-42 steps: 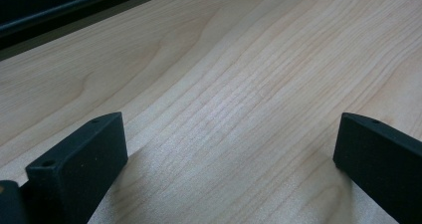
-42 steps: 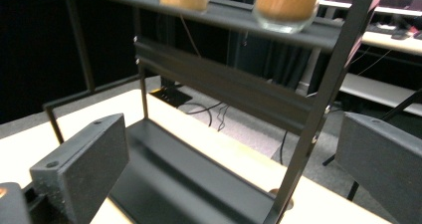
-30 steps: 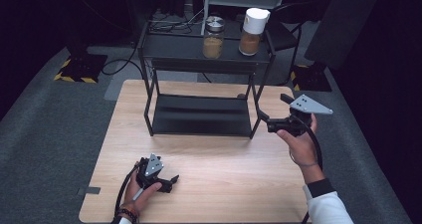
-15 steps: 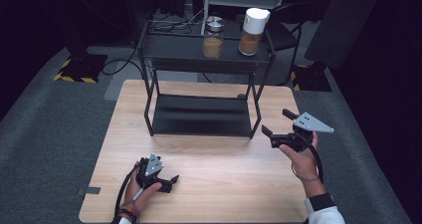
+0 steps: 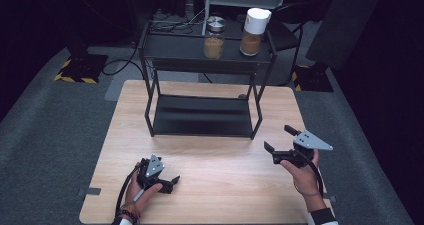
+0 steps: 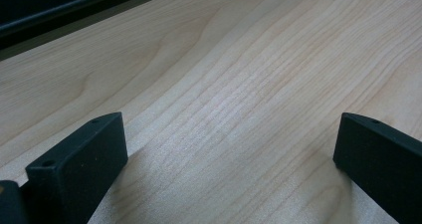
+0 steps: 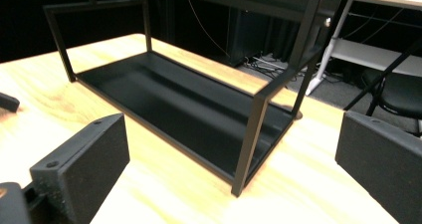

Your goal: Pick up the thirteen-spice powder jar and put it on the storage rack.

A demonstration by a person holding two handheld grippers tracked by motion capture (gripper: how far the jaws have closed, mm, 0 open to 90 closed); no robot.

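A black two-tier metal rack stands at the back of the wooden table. On its top shelf stand two jars of brown stuff, one with a metal lid and one with a white lid. My left gripper rests low over the table's front left, open, with bare wood between its jaws. My right gripper is held above the table's right side, open and empty. It faces the rack's near right leg and lower shelf.
Dark carpet surrounds the table. Behind the rack are cables, a white-legged desk and a black chair. A yellow-black striped base sits on the floor at the far left.
My right gripper has drawn back from the rack's right side, toward the person and lower. The left gripper has stayed in place.
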